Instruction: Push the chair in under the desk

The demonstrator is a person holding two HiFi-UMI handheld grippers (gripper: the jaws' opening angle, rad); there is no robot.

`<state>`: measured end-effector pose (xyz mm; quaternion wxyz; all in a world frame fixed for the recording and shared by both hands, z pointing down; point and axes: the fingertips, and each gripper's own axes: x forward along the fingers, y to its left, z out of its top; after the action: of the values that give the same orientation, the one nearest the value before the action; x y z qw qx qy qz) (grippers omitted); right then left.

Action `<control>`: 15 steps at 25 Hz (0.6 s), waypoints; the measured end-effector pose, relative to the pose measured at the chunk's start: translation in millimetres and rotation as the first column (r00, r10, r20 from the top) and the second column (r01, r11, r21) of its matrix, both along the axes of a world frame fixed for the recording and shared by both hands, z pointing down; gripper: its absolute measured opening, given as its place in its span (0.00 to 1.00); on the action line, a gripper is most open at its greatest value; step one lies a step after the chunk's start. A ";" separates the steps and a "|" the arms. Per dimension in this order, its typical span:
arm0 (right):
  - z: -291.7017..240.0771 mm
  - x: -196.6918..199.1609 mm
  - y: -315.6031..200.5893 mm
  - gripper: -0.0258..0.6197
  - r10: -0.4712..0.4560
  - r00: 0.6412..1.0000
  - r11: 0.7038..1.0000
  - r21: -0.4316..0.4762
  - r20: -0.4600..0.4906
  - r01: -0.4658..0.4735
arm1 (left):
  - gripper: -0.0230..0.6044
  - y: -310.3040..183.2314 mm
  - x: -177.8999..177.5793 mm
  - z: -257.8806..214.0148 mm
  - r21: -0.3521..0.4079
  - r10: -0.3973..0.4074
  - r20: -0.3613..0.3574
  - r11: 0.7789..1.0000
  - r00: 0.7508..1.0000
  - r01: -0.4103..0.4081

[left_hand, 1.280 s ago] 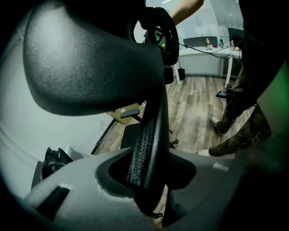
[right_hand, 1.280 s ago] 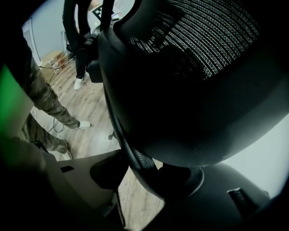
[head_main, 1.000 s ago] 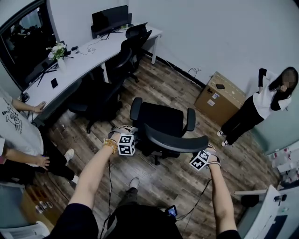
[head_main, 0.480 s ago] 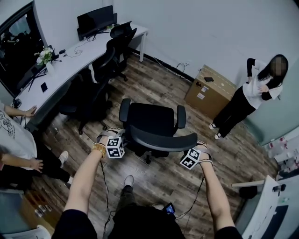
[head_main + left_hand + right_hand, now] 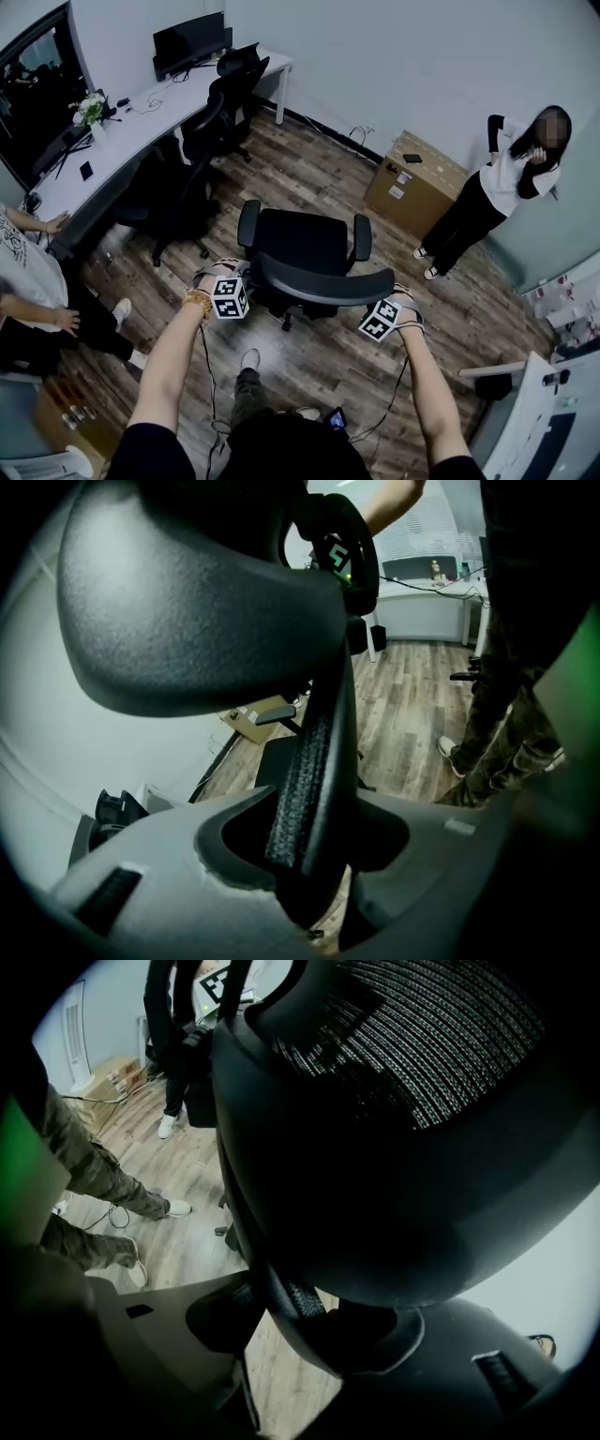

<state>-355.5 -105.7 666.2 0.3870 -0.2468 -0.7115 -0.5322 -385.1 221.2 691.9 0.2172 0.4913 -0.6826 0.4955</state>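
The black office chair (image 5: 305,246) stands mid-floor on the wood planks, its seat facing away from me. My left gripper (image 5: 246,284) is on the left end of the backrest's top edge (image 5: 323,281), and my right gripper (image 5: 386,305) is on the right end. In the left gripper view the backrest rim (image 5: 314,761) runs down between the jaws of the left gripper (image 5: 309,855), which are opening slightly while still on it. In the right gripper view the padded rim (image 5: 300,1297) fills the gap of the right gripper (image 5: 309,1321). The long white desk (image 5: 141,122) lies far left.
Two other black chairs (image 5: 202,131) stand at the desk, which carries a monitor (image 5: 187,39) and flowers (image 5: 91,108). A cardboard box (image 5: 412,183) sits by the far wall, with a standing person (image 5: 506,187) beside it. A seated person (image 5: 28,272) is at the left edge.
The whole scene has slid a little left in the head view. Both grippers keep their places on the chair's backrest, and the chair has hardly moved against the floor.
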 end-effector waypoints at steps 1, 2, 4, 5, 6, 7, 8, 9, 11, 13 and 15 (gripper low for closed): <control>0.5 1.6 -4.7 0.42 0.005 1.000 1.000 0.003 -0.002 -0.005 | 0.31 -4.3 2.6 -0.1 0.003 -0.003 0.001 1.000 1.000 0.003; 0.3 3.1 -10.0 0.42 0.010 1.000 1.000 0.007 -0.003 -0.010 | 0.31 -9.3 5.4 -0.2 0.005 -0.006 0.001 1.000 1.000 0.006; 0.5 6.6 -19.5 0.42 0.023 1.000 1.000 0.011 -0.003 -0.022 | 0.31 -18.2 11.3 -0.4 0.007 -0.007 -0.001 1.000 1.000 0.007; 1.4 8.7 -22.5 0.43 0.028 1.000 1.000 0.011 -0.001 -0.028 | 0.31 -21.1 14.3 -0.2 0.007 -0.007 -0.001 1.000 1.000 0.007; 1.8 11.1 -24.2 0.43 0.033 0.999 0.999 0.011 0.002 -0.033 | 0.31 -22.8 17.2 0.4 0.007 -0.006 0.000 1.000 1.000 0.006; 1.6 13.3 -25.0 0.43 0.036 0.999 0.999 0.011 0.006 -0.036 | 0.31 -23.8 19.5 1.0 0.007 -0.005 0.000 1.000 1.000 0.005; 1.2 15.5 -25.9 0.43 0.038 0.999 0.999 0.013 0.010 -0.038 | 0.31 -24.7 21.0 1.6 0.005 -0.004 0.001 1.000 1.000 0.004; 1.0 17.7 -27.4 0.43 0.041 0.999 0.999 0.014 0.013 -0.041 | 0.31 -26.0 21.8 1.9 0.003 -0.002 0.001 1.000 1.000 0.002; 0.9 22.2 -31.1 0.43 0.046 0.999 0.999 0.011 0.020 -0.046 | 0.31 -30.2 23.0 1.9 -0.001 0.006 -0.001 1.000 1.000 -0.006; -0.4 27.8 -32.5 0.43 0.044 0.999 0.999 0.002 0.021 -0.044 | 0.31 -35.1 25.8 1.4 -0.004 0.014 -0.004 1.000 1.000 -0.014; -1.8 34.2 -32.5 0.43 0.036 0.999 0.999 -0.011 0.015 -0.036 | 0.31 -40.2 29.8 1.3 -0.006 0.021 -0.006 1.000 1.000 -0.021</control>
<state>-321.3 -138.2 664.4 0.3898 -0.2318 -0.7215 -0.5232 -355.3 181.0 693.1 0.2154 0.4992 -0.6753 0.4983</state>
